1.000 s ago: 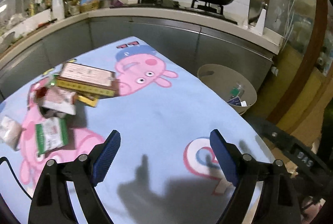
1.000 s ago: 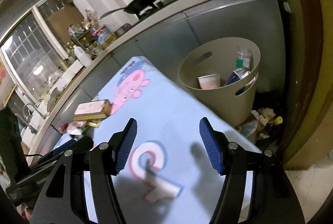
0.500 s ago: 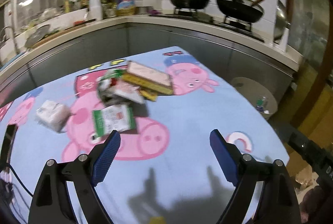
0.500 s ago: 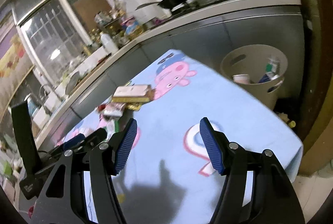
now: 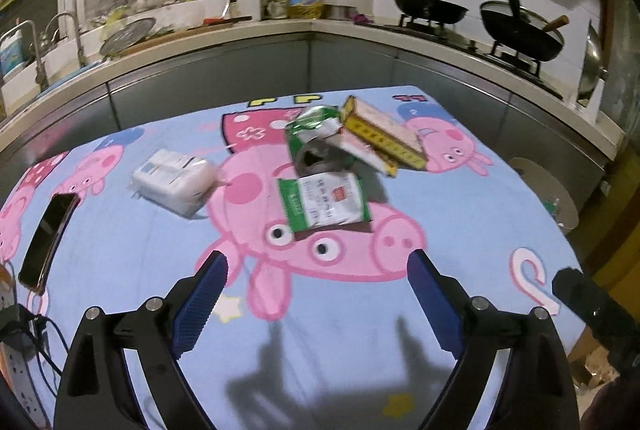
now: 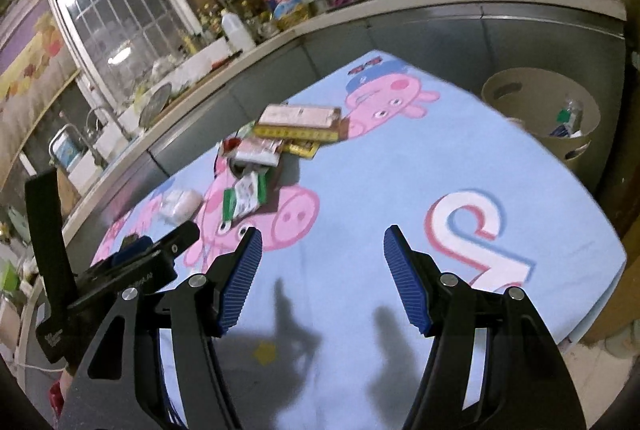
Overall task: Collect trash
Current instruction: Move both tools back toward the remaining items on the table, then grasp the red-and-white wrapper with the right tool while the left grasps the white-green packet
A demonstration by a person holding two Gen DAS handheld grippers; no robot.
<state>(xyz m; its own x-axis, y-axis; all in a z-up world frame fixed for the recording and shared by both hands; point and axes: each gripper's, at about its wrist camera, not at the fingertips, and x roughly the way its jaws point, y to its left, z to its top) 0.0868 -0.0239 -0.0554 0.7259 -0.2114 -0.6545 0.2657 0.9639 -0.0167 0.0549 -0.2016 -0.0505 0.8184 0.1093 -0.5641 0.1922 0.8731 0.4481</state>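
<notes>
Left wrist view: left tool (image 5: pixel 318 300) is released, nothing between the blue pads, hovering over the cartoon-pig cloth on the desk (image 5: pixel 472 214). Trash sits in a loose heap mid-desk: green-and-white packet (image 5: pixel 324 201) nearest, a dark crumpled wrapper (image 5: pixel 318 158) behind it, a second green wrapper (image 5: pixel 316 124) and a yellow-edged flat box (image 5: pixel 382 134) stacked askew on top. White tissue pack (image 5: pixel 172 180) lies apart to the left; a phone (image 5: pixel 48 234) near the left desk edge.
Risks: the flat packet lies flush on soft cloth, so the pads may pinch cloth with it. Pulling it could topple the box off the heap. Phone and tissue pack aren't obviously trash, so a wrong pick is possible.
Versus a second ago: the heap was at the far left of the view and the bin at centre-right; now the heap is centred ahead and the bin (image 5: pixel 548 190) is at the right margin. Tool gap unchanged.

Right wrist view: right tool (image 6: pixel 322 280) is also released and empty, above bare cloth. The heap is ahead-left, with the left tool's body between; the beige bin (image 6: pixel 516 94), already holding some trash, is upper right beyond the desk edge.
Risk: both tools converging on one heap could collide.
Versus earlier: the bin filled centre-right, close; now it is small and off to the corner, and the heap is more central.
</notes>
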